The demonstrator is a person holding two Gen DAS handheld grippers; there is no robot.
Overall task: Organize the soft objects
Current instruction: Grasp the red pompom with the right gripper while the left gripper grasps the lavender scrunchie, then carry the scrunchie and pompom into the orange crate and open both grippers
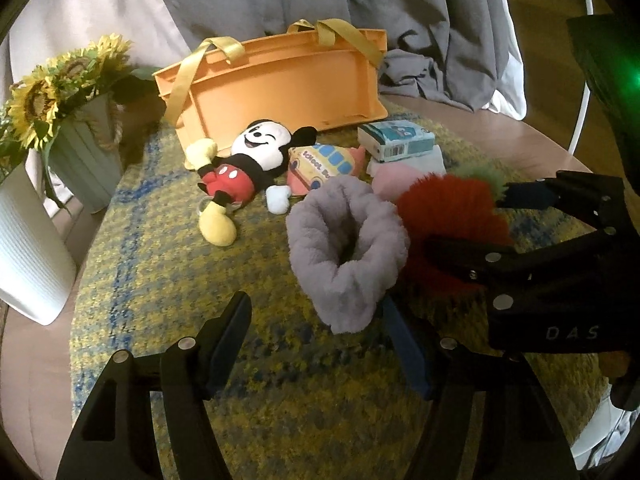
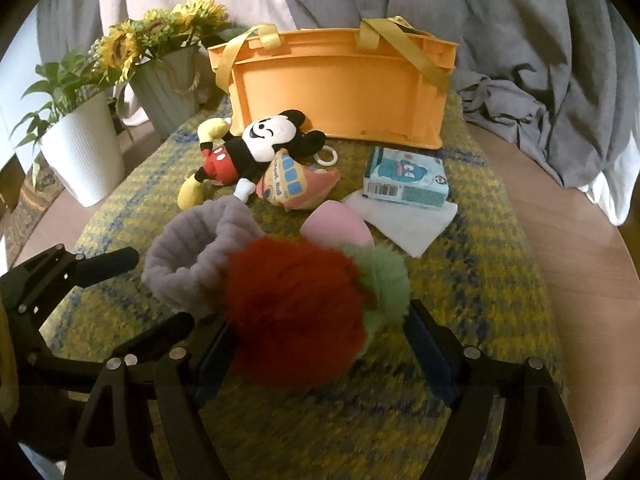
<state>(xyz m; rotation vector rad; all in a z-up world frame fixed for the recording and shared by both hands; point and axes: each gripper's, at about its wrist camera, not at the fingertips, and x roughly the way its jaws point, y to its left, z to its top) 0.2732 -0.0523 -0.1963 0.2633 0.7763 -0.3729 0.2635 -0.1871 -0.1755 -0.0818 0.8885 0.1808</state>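
A grey fluffy headband [image 1: 346,248] [image 2: 192,254] lies on the yellow-blue mat, just ahead of my open left gripper [image 1: 316,340]. A red and green fuzzy strawberry plush [image 2: 304,300] [image 1: 452,208] sits between the open fingers of my right gripper [image 2: 316,344], which also shows in the left wrist view [image 1: 464,220]; the jaws stand wide around it, not closed. Behind lie a Mickey Mouse plush [image 1: 240,168] [image 2: 244,152], a school bus soft toy [image 1: 320,168] [image 2: 292,184] and a pink soft object [image 2: 340,228]. An orange basket [image 1: 280,84] [image 2: 344,88] with yellow straps stands at the back.
A blue tissue pack [image 2: 404,180] lies on a white cloth [image 2: 408,224] at the right. A sunflower pot [image 2: 164,76] and a white plant pot [image 2: 84,160] stand at the left. Grey bedding [image 2: 520,40] hangs behind. The mat covers a round wooden table [image 2: 592,280].
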